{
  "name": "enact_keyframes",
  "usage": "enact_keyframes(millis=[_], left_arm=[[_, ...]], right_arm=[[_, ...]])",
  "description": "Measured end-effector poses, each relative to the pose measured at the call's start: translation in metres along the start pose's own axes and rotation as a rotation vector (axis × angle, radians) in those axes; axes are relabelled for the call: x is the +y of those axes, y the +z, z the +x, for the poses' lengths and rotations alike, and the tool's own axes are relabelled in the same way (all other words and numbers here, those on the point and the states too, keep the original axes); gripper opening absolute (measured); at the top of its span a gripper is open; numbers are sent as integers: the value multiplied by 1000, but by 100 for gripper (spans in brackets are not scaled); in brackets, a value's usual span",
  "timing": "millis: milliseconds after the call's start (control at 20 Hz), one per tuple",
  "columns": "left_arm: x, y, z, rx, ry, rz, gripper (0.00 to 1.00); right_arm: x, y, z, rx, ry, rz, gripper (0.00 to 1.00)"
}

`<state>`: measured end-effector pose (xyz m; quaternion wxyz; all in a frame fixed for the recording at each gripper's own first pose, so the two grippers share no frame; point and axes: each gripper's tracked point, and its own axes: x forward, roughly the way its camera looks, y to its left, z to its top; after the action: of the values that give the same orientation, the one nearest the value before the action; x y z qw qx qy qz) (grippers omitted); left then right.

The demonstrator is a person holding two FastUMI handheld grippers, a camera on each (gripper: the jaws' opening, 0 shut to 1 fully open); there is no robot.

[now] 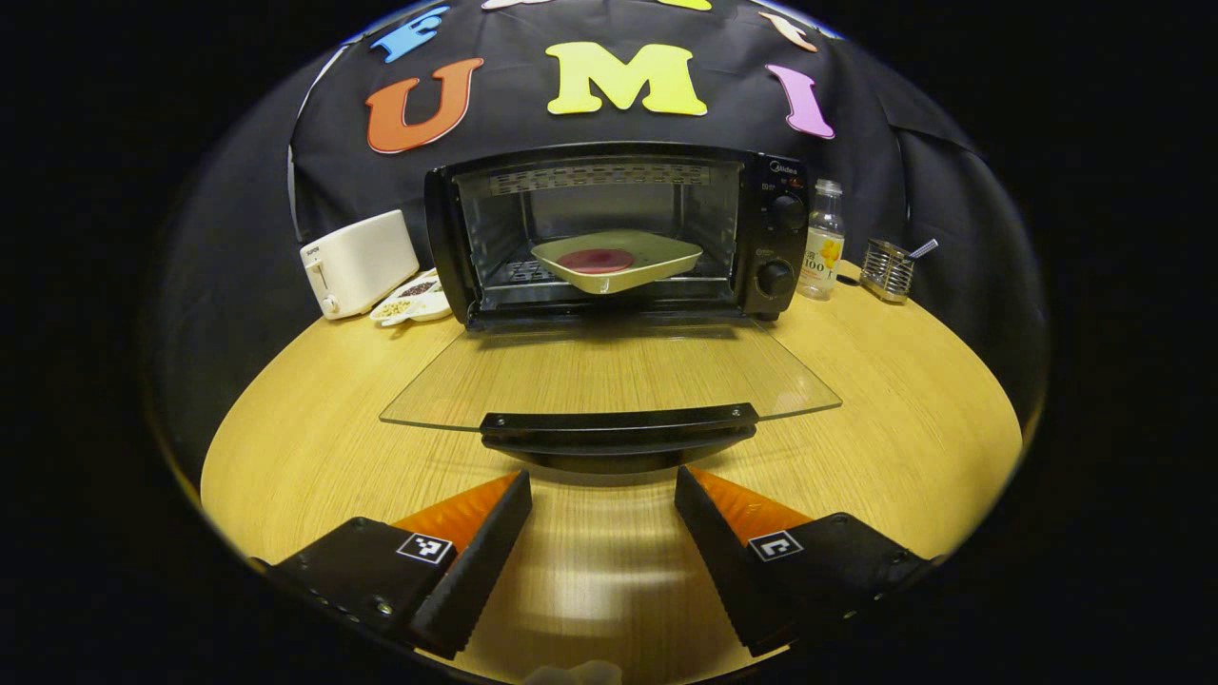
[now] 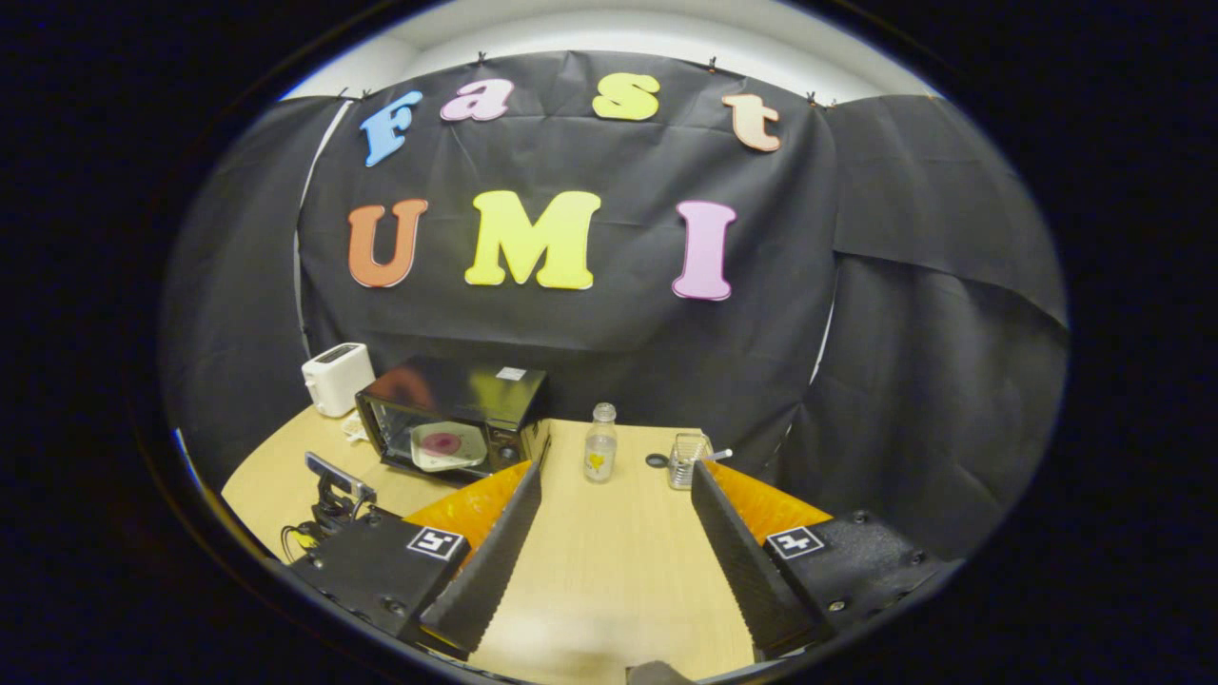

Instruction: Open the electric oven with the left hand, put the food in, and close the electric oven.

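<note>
Black cloth wall [image 2: 913, 314] — round wooden table [image 1: 314, 447]

One electric oven [image 1: 609, 233] is standing at the back of the table [image 1: 904, 419]. Inside the oven one plate [image 1: 617, 259] is carrying one round piece of food [image 1: 596, 260]. Left of the oven, one toaster [image 1: 357, 263] and one divided snack dish [image 1: 411, 300] are sitting. Right of the oven, one bottle [image 1: 822, 240] and one wire holder [image 1: 887, 269] are standing. Two dials [image 1: 775, 278] are showing on the oven's panel.
</note>
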<state>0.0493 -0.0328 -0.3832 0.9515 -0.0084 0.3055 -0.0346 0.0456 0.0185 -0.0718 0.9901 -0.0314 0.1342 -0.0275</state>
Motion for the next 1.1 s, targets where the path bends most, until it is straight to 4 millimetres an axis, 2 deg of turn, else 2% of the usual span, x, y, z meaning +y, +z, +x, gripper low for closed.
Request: enact_keyframes(millis=[300, 550, 800, 1100], left_arm=[[0, 1, 4, 10, -1, 14, 97], [0, 16, 1, -6, -4, 19, 97], [3, 43, -6, -39, -5, 34, 96], [12, 90, -10, -87, -8, 38, 97]], right_arm=[[-5, -4, 3, 16, -16, 14, 100], [-7, -6, 6, 17, -10, 38, 100], [-11, -9, 9, 15, -6, 70, 100], [-15, -15, 15, 16, -10, 119, 100]])
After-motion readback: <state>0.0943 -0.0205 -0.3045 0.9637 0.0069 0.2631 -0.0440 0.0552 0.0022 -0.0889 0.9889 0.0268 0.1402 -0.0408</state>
